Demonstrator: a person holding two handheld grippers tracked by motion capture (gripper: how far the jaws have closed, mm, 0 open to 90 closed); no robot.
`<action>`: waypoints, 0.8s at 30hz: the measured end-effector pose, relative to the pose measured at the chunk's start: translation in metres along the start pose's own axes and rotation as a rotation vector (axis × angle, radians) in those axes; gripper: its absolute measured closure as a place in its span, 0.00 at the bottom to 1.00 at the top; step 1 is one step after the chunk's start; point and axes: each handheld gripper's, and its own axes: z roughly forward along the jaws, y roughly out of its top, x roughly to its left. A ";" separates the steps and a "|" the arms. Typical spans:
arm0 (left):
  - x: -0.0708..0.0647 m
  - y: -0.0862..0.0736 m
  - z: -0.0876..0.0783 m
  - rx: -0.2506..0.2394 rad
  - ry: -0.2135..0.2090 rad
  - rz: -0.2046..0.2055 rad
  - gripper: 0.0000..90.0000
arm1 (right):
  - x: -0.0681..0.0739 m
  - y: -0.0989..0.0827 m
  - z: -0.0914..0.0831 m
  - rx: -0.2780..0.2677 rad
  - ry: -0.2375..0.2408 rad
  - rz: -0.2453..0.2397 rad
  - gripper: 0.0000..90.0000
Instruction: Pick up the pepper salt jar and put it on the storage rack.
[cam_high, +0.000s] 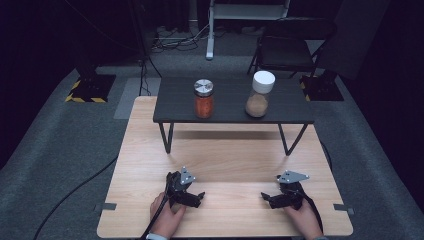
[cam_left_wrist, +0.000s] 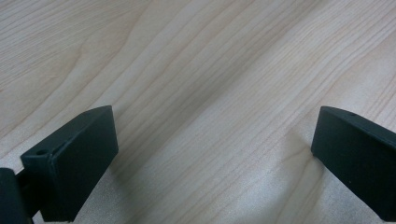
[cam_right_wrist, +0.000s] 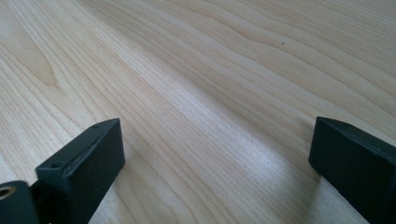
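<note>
My left gripper (cam_high: 200, 197) lies low on the light wooden table (cam_high: 225, 160) near its front edge, held by a hand and pointing right. In the left gripper view its jaws (cam_left_wrist: 215, 126) stand wide open over bare wood. My right gripper (cam_high: 265, 197) lies opposite, pointing left, also in a hand. The right gripper view has its jaws (cam_right_wrist: 217, 128) open too, nothing between them. A gap of bare table separates the two grippers.
A low dark shelf (cam_high: 230, 95) on thin legs stands across the table's far half. On it are a jar of orange-red contents with a metal lid (cam_high: 203, 98) and a jar of tan powder with a white lid (cam_high: 260, 93). Beyond the table stands a folding chair (cam_high: 287, 47) on grey carpet.
</note>
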 end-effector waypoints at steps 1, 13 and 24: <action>0.000 0.000 0.000 0.001 0.000 -0.001 0.01 | 0.000 0.000 0.000 0.001 0.001 -0.002 0.03; 0.000 0.000 0.000 0.001 0.001 0.000 0.01 | -0.002 0.002 0.001 0.003 0.008 -0.005 0.02; 0.000 0.000 0.000 0.001 0.000 0.000 0.01 | -0.002 0.002 0.001 0.003 0.008 -0.005 0.02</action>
